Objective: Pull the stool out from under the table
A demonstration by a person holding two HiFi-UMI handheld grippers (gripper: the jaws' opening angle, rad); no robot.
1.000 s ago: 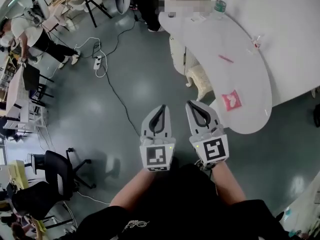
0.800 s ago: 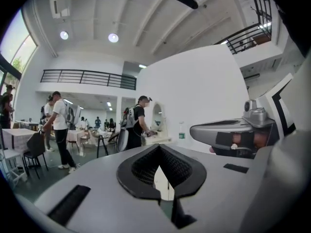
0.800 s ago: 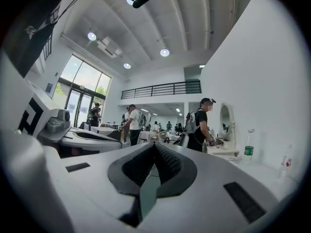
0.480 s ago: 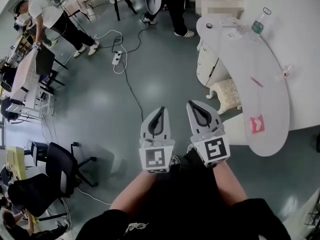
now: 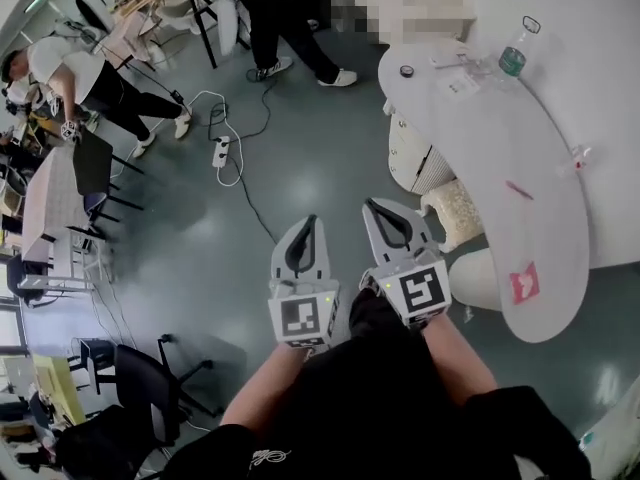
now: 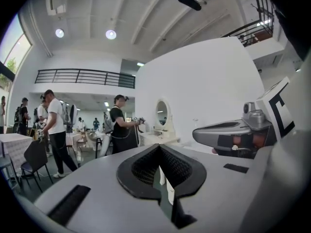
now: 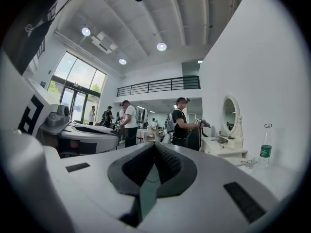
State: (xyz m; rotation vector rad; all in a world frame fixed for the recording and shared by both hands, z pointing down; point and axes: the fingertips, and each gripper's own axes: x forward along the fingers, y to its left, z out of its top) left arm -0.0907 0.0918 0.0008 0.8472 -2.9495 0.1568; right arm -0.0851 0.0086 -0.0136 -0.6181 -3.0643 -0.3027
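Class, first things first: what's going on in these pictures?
A person holds a gripper in each hand above the floor. The left gripper and right gripper are both shut and empty. The stool sits tucked under the edge of the table, and neither gripper touches it. The pull has not begun.

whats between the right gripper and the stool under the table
Only bare grey floor, seen in the head view, separates the shut right gripper from the cream fuzzy stool.
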